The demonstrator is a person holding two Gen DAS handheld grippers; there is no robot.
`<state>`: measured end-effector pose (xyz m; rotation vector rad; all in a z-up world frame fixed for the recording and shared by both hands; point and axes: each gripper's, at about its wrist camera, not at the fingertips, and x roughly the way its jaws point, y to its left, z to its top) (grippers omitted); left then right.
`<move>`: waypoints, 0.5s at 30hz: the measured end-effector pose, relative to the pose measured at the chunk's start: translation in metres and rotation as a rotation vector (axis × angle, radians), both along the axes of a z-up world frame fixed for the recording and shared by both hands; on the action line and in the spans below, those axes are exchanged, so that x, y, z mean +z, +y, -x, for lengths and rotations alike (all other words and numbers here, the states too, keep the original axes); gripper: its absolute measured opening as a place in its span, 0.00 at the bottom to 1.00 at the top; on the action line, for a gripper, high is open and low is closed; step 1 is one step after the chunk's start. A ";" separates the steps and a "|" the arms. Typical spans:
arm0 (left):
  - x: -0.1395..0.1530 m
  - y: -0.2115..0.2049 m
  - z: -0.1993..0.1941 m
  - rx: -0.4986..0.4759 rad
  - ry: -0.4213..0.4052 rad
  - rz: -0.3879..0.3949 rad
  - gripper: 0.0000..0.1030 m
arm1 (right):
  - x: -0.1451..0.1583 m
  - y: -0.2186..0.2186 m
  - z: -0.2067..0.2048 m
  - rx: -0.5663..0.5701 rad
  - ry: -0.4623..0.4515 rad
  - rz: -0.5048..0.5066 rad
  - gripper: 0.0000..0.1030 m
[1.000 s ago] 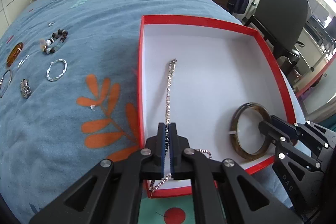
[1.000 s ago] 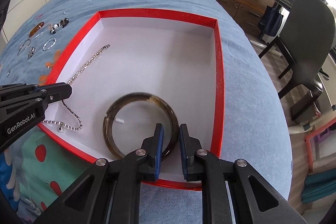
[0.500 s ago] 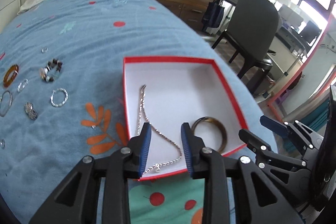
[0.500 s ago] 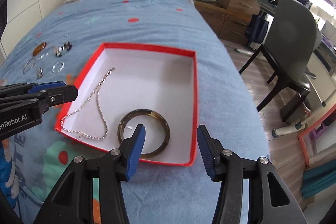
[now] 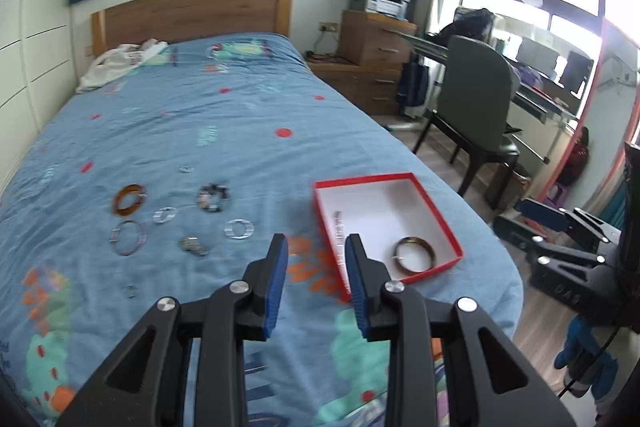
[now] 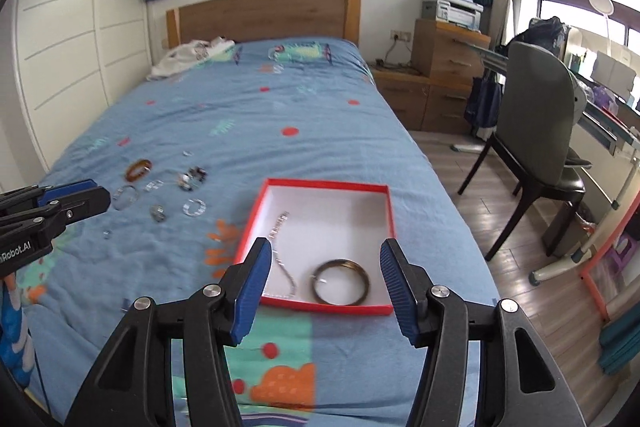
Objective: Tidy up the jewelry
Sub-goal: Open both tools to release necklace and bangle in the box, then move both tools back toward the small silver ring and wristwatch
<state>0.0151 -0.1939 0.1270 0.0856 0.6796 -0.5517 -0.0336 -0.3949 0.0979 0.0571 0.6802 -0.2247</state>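
Both grippers hang above the bed [image 6: 248, 115] with nothing between their fingers: the left gripper [image 5: 316, 259] half open, the right gripper [image 6: 326, 267] wider and opening. At lower centre of the right view, the red box [image 6: 390, 223] holds a chain [image 6: 280, 227] and a brown bangle [image 6: 340, 281]. More jewelry [image 6: 160, 195] lies loose at centre left.

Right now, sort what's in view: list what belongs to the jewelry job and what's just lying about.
Job:
red box
silver chain
dark bangle
amber bangle
beaded bracelet
silver rings

Lying about:
white cloth
office chair
printer
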 end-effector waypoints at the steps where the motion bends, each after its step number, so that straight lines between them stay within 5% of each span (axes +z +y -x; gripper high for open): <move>1: 0.004 0.017 0.000 0.023 -0.011 -0.005 0.27 | 0.004 0.004 0.002 0.008 -0.009 -0.003 0.54; 7: 0.010 0.122 -0.007 0.159 -0.043 -0.021 0.27 | 0.031 0.046 0.004 0.098 -0.063 0.001 0.54; 15: -0.027 0.241 -0.030 0.352 -0.002 -0.039 0.27 | 0.020 0.098 -0.029 0.225 -0.048 0.007 0.54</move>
